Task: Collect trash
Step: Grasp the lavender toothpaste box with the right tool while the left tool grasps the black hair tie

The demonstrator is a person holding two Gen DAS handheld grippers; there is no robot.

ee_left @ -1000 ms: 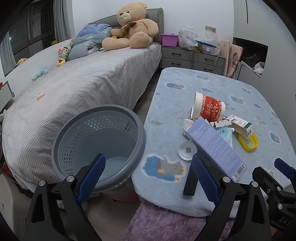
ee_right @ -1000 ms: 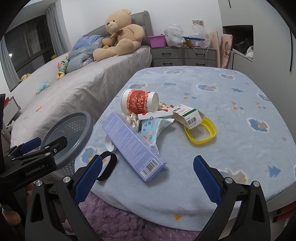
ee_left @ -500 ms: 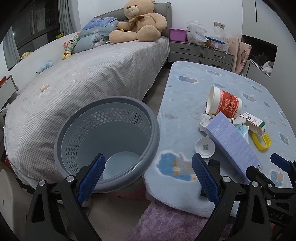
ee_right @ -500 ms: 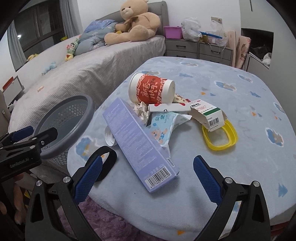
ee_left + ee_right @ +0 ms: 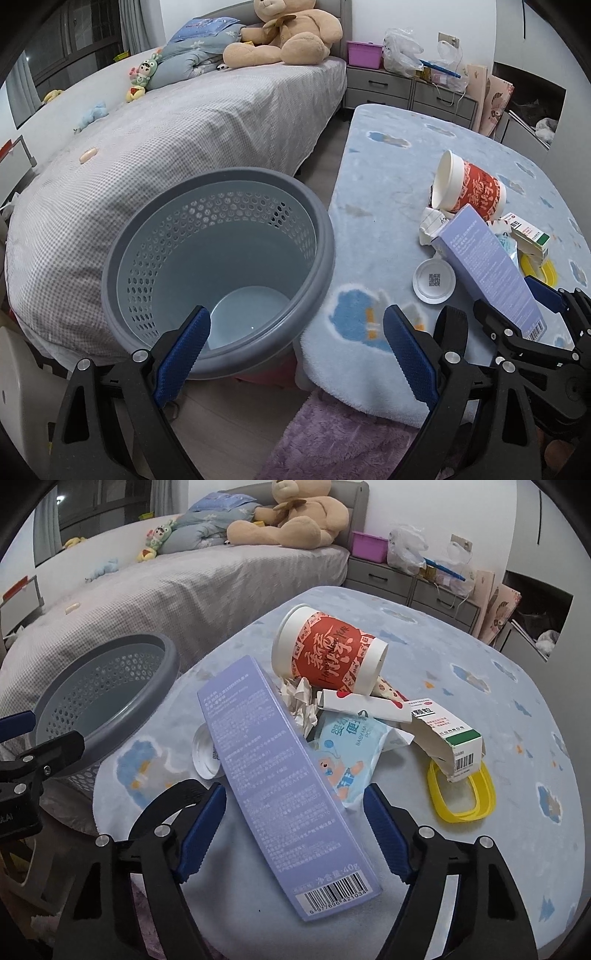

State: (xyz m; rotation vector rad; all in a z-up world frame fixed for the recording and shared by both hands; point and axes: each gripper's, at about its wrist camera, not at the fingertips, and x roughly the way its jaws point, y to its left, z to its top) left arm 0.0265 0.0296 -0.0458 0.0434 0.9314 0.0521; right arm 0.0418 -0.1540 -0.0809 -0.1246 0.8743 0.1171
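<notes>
My right gripper (image 5: 293, 821) straddling purple box (image 5: 273, 771), jaws apart; my left gripper (image 5: 297, 349) hanging apart near grey basket (image 5: 221, 266).

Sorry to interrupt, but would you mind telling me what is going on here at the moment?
A person with a gripping tool in each hand is clearing trash off a blue blanket-covered table. The right tool is open and straddles a long purple box, not yet closed on it. The left tool is open and empty, near the rim of a grey basket that looks empty. A red cup, wipes pack and yellow ring remain on the table.
</notes>
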